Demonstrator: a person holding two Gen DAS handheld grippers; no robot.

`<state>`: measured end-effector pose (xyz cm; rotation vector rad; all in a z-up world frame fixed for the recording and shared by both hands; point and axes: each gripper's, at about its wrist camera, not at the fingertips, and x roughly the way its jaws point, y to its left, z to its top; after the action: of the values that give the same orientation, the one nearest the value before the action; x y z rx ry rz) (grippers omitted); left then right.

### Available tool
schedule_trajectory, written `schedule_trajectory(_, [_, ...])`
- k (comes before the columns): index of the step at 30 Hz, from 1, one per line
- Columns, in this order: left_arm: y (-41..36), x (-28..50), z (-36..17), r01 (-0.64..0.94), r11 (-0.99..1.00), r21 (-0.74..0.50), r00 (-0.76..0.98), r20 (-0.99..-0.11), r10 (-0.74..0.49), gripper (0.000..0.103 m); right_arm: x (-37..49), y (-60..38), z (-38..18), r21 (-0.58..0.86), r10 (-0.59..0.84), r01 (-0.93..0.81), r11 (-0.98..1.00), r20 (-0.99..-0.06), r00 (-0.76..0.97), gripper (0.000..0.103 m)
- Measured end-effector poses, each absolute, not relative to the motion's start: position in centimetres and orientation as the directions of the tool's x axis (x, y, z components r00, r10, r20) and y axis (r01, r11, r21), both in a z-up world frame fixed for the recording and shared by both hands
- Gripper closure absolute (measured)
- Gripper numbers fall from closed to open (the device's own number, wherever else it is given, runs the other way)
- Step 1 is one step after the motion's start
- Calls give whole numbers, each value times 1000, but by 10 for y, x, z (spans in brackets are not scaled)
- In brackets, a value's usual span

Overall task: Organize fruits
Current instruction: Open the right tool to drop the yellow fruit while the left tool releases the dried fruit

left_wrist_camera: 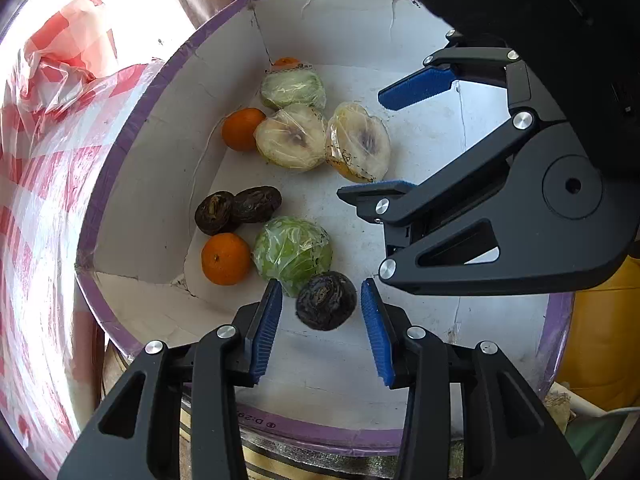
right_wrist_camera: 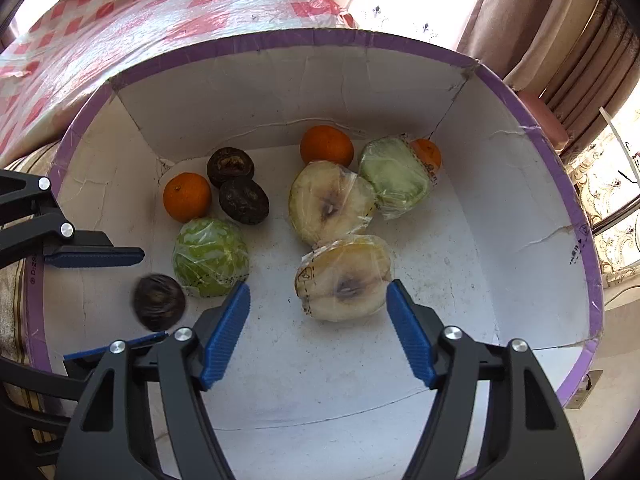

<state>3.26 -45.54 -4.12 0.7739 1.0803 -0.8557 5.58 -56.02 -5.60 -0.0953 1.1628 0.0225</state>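
Note:
A white box with a purple rim (left_wrist_camera: 120, 152) (right_wrist_camera: 520, 92) holds the fruit. My left gripper (left_wrist_camera: 322, 312) is open, its jaws on either side of a dark round fruit (left_wrist_camera: 326, 301) (right_wrist_camera: 159, 302) lying on the box floor. My right gripper (right_wrist_camera: 318, 292) (left_wrist_camera: 384, 140) is open just over a wrapped yellowish fruit half (right_wrist_camera: 343, 280) (left_wrist_camera: 358, 142). A second wrapped half (right_wrist_camera: 330, 202), two wrapped green pieces (left_wrist_camera: 292, 250) (right_wrist_camera: 396, 176), oranges (left_wrist_camera: 226, 258) (right_wrist_camera: 326, 146) and two more dark fruits (left_wrist_camera: 236, 210) (right_wrist_camera: 243, 200) lie further in.
A red-and-white checked plastic bag (left_wrist_camera: 44, 140) (right_wrist_camera: 160, 12) lies against the box's outer wall. Curtains (right_wrist_camera: 568, 40) hang behind. A yellow object (left_wrist_camera: 600, 340) stands right of the box. The box floor near my right gripper (right_wrist_camera: 460, 240) is bare.

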Motion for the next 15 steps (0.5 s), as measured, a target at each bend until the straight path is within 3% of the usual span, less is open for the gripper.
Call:
schedule_trajectory(4, [-452,33,-38,882,464,82,210,-950,-232,52,54,-559,-53,-89,-63,-45,995,-909,412,24])
schedule_trajectory(6, [-450,31,-34,876,473,94,230,-944,-237,41,53,-559,-52,-97,-76,-29,995,-904,420,23])
schedule_trajectory(7, [-448,32,-31,865,491,104,249,-938,-239,31,51,-560,-50,-104,-87,-15,994,-900,428,22])
schedule_trajectory(15, [-437,28,-18,848,524,83,267,-921,-285,22,39,-562,-32,-148,-168,78,986,-849,501,14])
